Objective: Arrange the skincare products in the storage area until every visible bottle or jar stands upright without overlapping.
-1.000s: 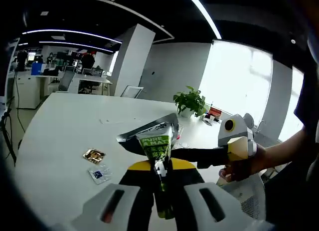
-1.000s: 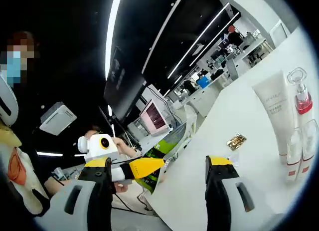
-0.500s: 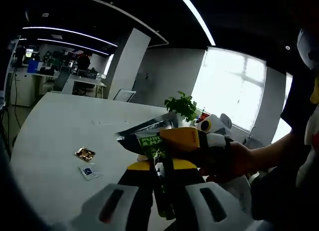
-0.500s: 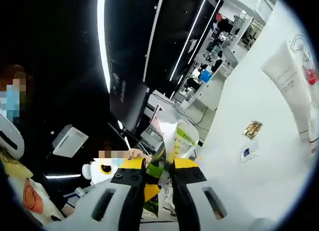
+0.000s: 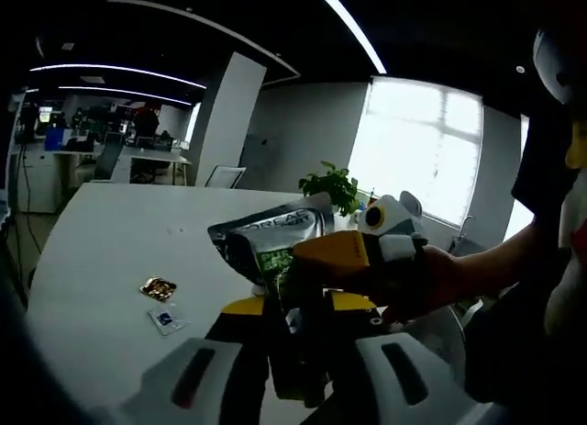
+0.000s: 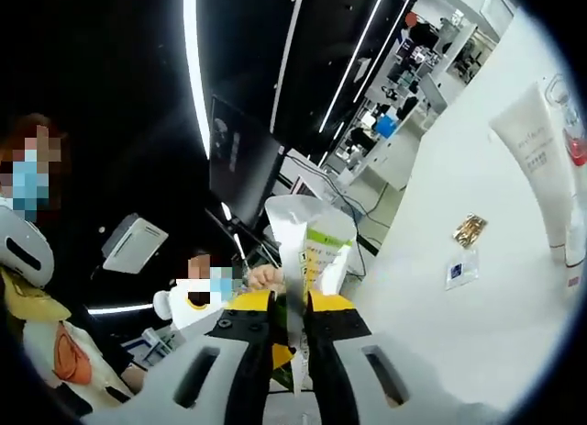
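A green and silver pouch [image 5: 275,246] hangs above the white table [image 5: 110,251], held from two sides. My left gripper [image 5: 298,307] is shut on its lower part. From the right, my right gripper [image 5: 316,264] clamps the pouch with its yellow jaws. In the right gripper view the pouch [image 6: 312,246] stands up between the shut jaws of the right gripper [image 6: 292,307]. At that view's right edge a white tube [image 6: 537,159] and a clear bottle with a red band [image 6: 570,122] stand upright on the table.
Two small sachets, one gold [image 5: 158,287] and one pale blue [image 5: 165,319], lie on the table left of the pouch. A potted plant [image 5: 332,184] stands at the far end. A person's hand [image 5: 431,283] grips the right gripper. Desks and chairs stand beyond.
A second ago the right gripper was open beside the pouch; it closed on the pouch and still grips it. The pouch has turned a little and its silver top shows more.
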`<control>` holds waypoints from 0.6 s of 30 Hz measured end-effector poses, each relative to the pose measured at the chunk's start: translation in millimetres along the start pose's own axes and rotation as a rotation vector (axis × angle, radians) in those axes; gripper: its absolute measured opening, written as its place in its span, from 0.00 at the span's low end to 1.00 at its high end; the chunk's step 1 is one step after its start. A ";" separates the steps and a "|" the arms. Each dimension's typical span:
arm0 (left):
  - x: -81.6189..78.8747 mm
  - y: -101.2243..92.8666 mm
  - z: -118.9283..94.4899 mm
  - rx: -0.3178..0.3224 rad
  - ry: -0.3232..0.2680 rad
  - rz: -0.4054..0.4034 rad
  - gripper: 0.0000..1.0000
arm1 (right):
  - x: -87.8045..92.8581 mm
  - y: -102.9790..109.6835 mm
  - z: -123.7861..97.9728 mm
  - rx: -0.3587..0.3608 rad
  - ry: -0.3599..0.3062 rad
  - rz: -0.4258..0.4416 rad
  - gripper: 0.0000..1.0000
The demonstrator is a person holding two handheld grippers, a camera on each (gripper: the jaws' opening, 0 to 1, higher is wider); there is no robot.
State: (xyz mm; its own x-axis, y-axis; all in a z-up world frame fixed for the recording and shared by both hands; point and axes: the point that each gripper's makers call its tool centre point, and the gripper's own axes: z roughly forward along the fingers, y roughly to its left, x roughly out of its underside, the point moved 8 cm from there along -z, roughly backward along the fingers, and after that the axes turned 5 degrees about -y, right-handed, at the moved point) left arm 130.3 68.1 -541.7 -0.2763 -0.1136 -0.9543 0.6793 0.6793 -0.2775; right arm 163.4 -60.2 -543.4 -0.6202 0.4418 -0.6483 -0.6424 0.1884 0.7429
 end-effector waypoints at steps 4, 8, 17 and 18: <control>-1.4 2.8 -1.5 -0.003 -0.022 -0.016 0.29 | -3.3 3.2 -2.7 -0.009 0.011 0.004 0.09; -2.8 1.8 -2.6 -0.001 -0.026 -0.023 0.35 | -4.0 6.0 -3.0 -0.026 0.029 0.005 0.08; -3.7 9.1 -11.8 -0.009 -0.025 -0.052 0.47 | -2.2 10.1 -0.7 -0.046 0.034 0.017 0.06; -3.6 9.8 -13.1 -0.008 -0.024 -0.058 0.47 | -2.6 9.9 -0.4 -0.043 0.027 0.024 0.06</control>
State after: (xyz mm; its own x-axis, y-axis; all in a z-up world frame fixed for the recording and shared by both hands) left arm 129.1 84.7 -539.6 -0.2987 -0.1704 -0.9390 0.6574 0.6765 -0.3319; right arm 158.5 -59.8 -534.4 -0.6467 0.4220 -0.6354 -0.6458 0.1402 0.7505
